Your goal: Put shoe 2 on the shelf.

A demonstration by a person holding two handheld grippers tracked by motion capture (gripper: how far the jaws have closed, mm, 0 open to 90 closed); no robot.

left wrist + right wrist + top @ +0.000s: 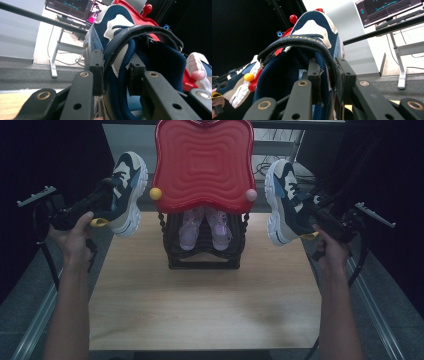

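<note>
Two matching navy, white and cream sneakers hang in the air on either side of a black shoe rack (172, 255). My left gripper (112, 195) is shut on the collar wall of the left sneaker (127, 190), sole facing right. In the left gripper view its jaws (115, 72) pinch the navy mesh of that sneaker (117, 20). My right gripper (305, 207) is shut on the right sneaker (282, 202), sole facing left. The right gripper view shows its jaws (329, 72) clamped on that sneaker's collar (312, 27).
The rack carries a red wavy top (202, 160) with a yellow knob (155, 194) and a pink knob (251, 195). A pair of pink shoes (205, 227) sits on its shelf. It stands at the back of a wooden table (200, 310). A monitor (70, 7) stands beyond.
</note>
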